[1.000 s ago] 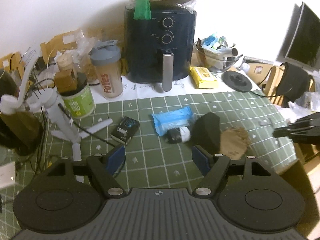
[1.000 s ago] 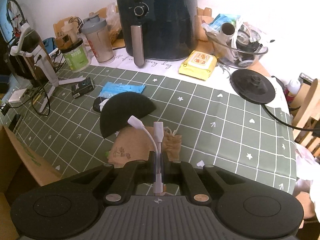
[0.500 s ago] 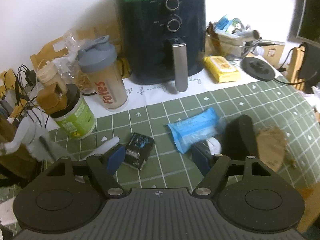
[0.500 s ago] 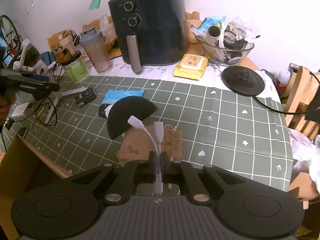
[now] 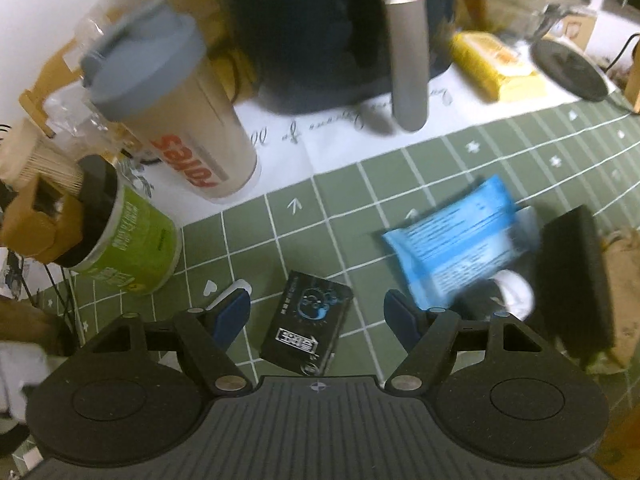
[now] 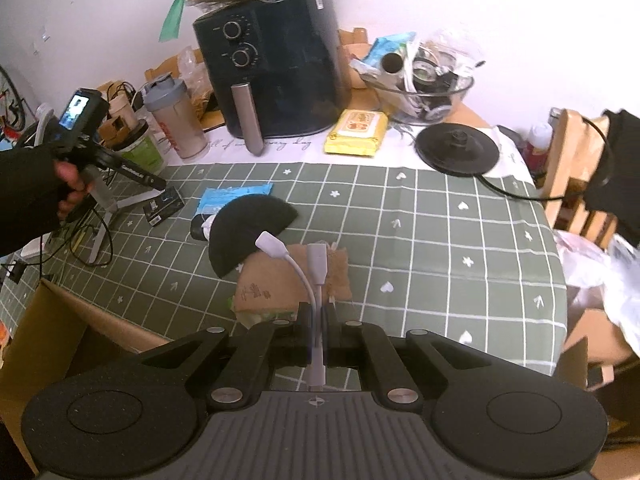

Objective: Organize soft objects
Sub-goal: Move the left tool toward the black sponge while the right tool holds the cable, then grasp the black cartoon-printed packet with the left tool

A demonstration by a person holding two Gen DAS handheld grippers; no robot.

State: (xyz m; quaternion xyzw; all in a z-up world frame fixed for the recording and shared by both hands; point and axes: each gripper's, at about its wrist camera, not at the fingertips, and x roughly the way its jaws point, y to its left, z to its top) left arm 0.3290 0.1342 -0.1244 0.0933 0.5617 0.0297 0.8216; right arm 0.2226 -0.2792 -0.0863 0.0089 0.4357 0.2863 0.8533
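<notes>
Right hand-held gripper pinches a white cable; left gapes, view blurred.

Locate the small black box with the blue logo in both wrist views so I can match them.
Left wrist: small black box sits low centre, between the open left gripper fingers.
Right wrist: small black box lies at left, under the left gripper.
Shared landmark: blue packet to its right.

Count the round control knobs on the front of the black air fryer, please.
2: upper knob and lower knob, stacked above the handle of the air fryer.
</notes>
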